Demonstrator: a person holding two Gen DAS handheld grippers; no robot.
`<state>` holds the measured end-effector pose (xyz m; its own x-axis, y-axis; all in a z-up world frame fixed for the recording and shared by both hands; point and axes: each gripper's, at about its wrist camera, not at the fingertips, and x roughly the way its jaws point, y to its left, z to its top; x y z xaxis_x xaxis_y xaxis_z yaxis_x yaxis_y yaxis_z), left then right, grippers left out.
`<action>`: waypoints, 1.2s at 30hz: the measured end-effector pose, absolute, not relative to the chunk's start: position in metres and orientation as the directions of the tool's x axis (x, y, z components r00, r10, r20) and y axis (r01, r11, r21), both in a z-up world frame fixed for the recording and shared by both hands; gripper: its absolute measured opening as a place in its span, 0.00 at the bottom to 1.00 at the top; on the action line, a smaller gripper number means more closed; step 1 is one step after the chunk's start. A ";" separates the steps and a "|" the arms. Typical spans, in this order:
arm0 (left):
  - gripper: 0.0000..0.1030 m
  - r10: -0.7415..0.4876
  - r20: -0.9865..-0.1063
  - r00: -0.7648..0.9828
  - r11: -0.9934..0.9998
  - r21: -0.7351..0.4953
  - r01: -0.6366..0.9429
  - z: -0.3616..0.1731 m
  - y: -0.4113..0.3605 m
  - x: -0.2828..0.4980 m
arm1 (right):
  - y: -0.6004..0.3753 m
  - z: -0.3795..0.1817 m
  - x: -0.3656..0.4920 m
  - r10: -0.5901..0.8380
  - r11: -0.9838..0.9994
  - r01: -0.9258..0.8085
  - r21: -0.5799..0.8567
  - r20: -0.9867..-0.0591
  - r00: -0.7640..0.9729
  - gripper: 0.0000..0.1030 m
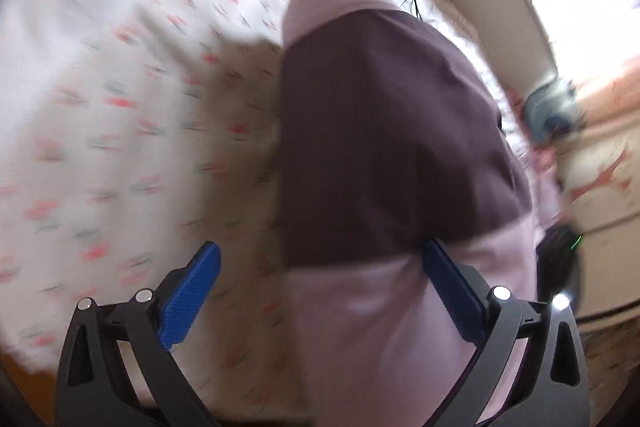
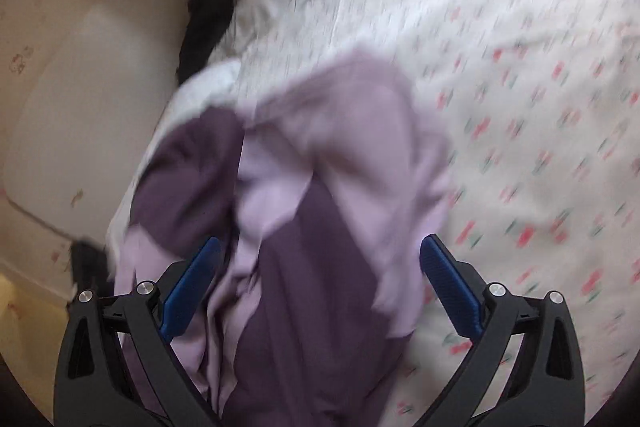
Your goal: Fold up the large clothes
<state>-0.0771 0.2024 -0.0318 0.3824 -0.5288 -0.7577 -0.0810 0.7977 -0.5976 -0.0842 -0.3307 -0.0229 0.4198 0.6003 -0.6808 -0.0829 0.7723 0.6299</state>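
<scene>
The garment (image 1: 392, 131) lies on the bedsheet (image 1: 120, 87), with a wall (image 2: 80, 67) left of the bed.

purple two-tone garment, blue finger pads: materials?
Two-tone purple and lilac garment: soft matte woven or knit cloth, likely cotton blend; it drapes and creases. Blur hides the weave. Blue finger pads of the left hand-held gripper: ribbed hard plastic, possibly 3D-printed.
</scene>
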 end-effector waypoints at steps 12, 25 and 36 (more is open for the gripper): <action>0.95 -0.433 -0.755 0.493 0.899 -0.403 0.174 0.075 0.163 -0.117 | -0.244 0.022 -0.080 0.907 0.341 -0.386 0.857 -0.191 0.376 0.95; 0.95 -0.039 -0.835 0.549 0.999 -0.023 0.036 0.034 0.172 -0.130 | -0.215 0.015 -0.109 0.546 0.834 -0.291 0.469 -0.621 0.563 0.94; 0.95 -0.122 -0.799 0.589 0.986 -0.168 -0.023 0.018 0.201 -0.113 | -0.145 -0.037 0.005 0.511 0.860 -0.261 0.439 -0.752 0.416 0.94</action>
